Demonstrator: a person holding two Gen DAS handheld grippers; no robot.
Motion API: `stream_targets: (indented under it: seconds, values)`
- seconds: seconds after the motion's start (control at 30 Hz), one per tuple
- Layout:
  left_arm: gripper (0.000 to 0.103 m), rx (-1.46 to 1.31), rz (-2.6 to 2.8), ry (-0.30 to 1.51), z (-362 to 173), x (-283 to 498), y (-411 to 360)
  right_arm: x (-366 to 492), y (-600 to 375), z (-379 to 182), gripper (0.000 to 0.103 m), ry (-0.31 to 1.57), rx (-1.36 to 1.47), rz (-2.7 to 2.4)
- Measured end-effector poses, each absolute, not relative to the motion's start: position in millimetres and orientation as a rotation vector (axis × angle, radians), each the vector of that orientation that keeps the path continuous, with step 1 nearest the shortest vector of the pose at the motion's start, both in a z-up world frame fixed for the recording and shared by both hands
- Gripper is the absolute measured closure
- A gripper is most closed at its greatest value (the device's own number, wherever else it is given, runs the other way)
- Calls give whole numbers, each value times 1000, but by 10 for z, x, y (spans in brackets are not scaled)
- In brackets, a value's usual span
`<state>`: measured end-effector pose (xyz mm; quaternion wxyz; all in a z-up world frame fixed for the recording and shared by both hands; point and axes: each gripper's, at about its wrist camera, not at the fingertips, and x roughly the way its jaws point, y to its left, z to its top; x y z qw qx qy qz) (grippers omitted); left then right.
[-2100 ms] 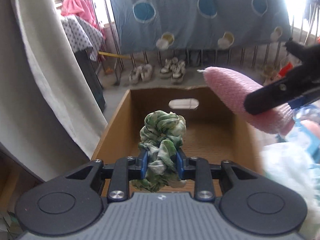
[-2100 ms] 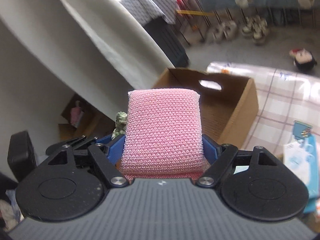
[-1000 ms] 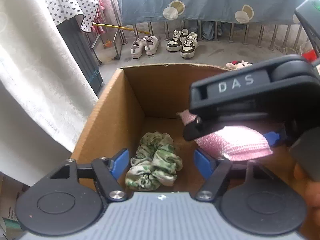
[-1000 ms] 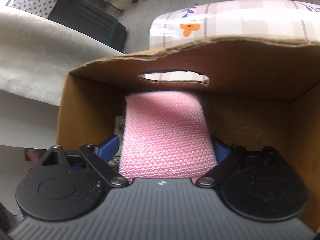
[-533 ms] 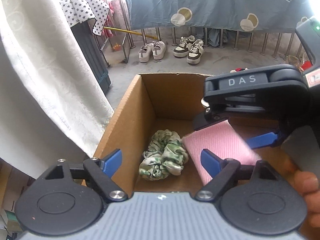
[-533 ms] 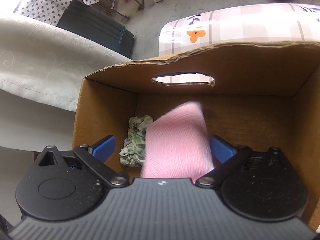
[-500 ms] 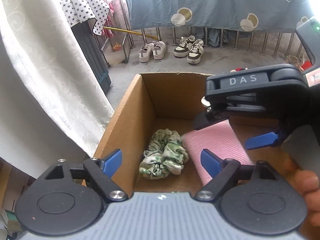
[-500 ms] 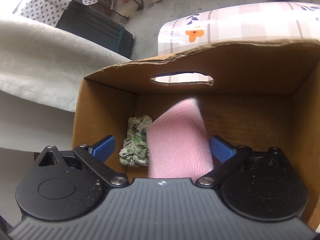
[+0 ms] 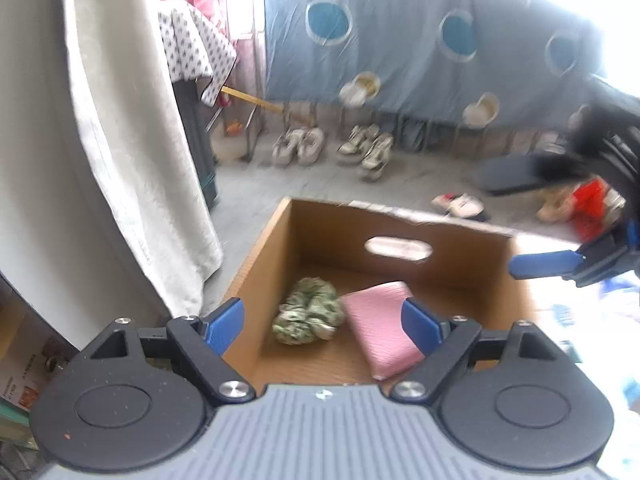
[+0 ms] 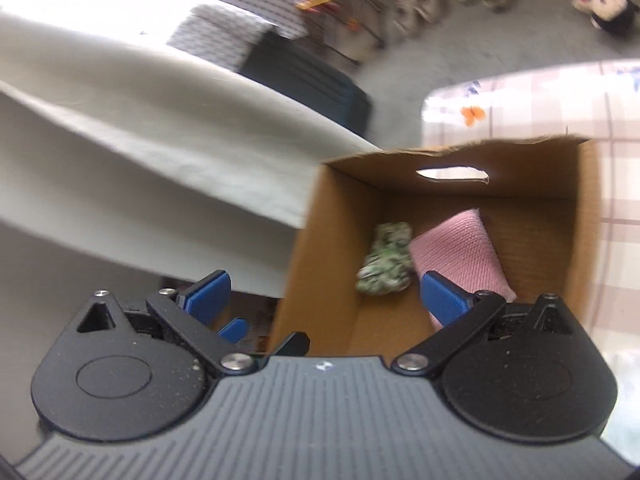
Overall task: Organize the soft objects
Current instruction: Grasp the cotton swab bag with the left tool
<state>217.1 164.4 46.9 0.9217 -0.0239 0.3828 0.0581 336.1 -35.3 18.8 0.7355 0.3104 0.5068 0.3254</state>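
A green-and-white scrunchie (image 9: 309, 311) and a pink knitted sponge (image 9: 382, 330) lie side by side on the floor of an open cardboard box (image 9: 260, 252). My left gripper (image 9: 323, 324) hovers above the box's near edge, open, with nothing between its blue pads. In the right wrist view the scrunchie (image 10: 386, 264) and the sponge (image 10: 460, 254) lie in the same box (image 10: 304, 256), and my right gripper (image 10: 326, 294) stands open and empty above the box's left wall. The right gripper's blue fingertip (image 9: 546, 262) shows at the right edge of the left wrist view.
A white curtain (image 9: 132, 152) hangs left of the box. The box stands on a checked tablecloth (image 10: 560, 104). Behind it are pairs of shoes (image 9: 332, 148) on a grey floor, a blue sheet with round spots (image 9: 420, 40) on a rail, and a plush toy (image 10: 608, 10).
Both grippers let go: the scrunchie and the pink sponge now lie in the box. Both grippers rose and drew back from the box, and the right one swung away to the right.
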Motion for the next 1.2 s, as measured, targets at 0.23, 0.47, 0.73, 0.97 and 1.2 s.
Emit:
stream_targets:
  seconds: [0.23, 0.47, 0.73, 0.97, 1.2]
  values:
    - [5, -22, 10, 714, 869, 1183, 1071, 2389, -1747, 742, 1, 975, 681, 803]
    - [4, -17, -240, 704, 694, 637, 176, 1347, -3396, 445, 1, 885, 718, 648]
    - [5, 131, -471, 690, 243, 442, -1127, 604, -4374, -494, 2, 865, 816, 498]
    - [21, 281, -491, 734, -369, 516, -2090, 755, -4425, -996, 28, 880, 772, 454]
    - [26, 338, -399, 801, -802, 956, -2443, 1115, -4516, -1304, 34, 910, 737, 382]
